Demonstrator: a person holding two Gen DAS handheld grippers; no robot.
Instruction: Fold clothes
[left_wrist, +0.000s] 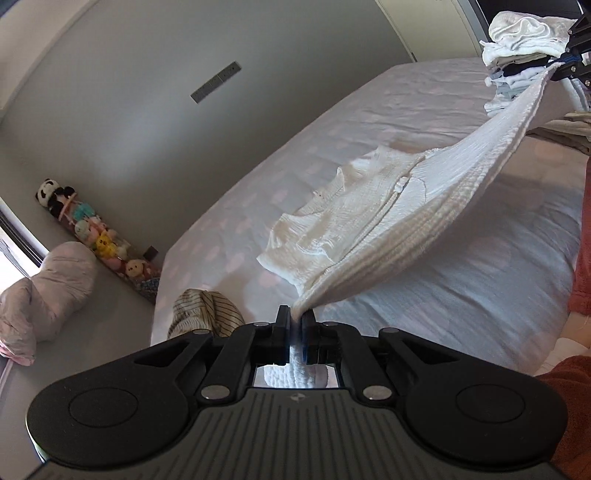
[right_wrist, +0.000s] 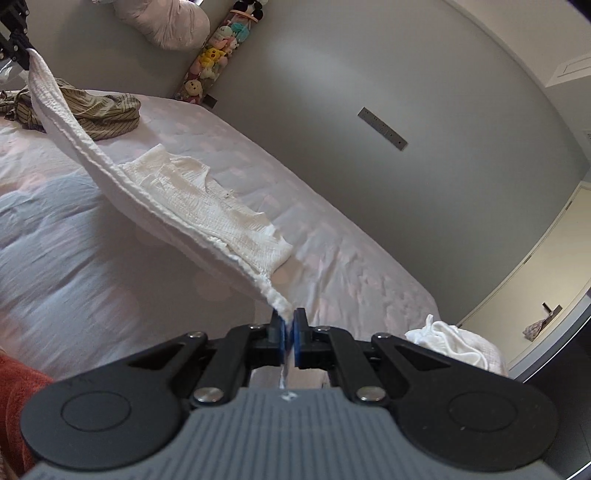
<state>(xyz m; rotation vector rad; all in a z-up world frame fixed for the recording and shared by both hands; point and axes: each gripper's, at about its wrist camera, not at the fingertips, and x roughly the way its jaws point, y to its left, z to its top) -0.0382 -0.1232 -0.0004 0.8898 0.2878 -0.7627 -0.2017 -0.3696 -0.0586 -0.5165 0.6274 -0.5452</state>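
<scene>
Stretching between two handheld grippers, a white crinkled garment (left_wrist: 373, 221) hangs in a sagging band above a bed (left_wrist: 424, 288) with a pale pink-dotted cover, its loose lower part trailing onto the cover. The left gripper (left_wrist: 296, 317) has its fingers pinched tight on one end, and the right gripper (right_wrist: 289, 319) is pinched on the other end. A striped garment (right_wrist: 107, 110) lies crumpled on the bed, and a stack of folded clothes (left_wrist: 517, 66) sits on its far side
</scene>
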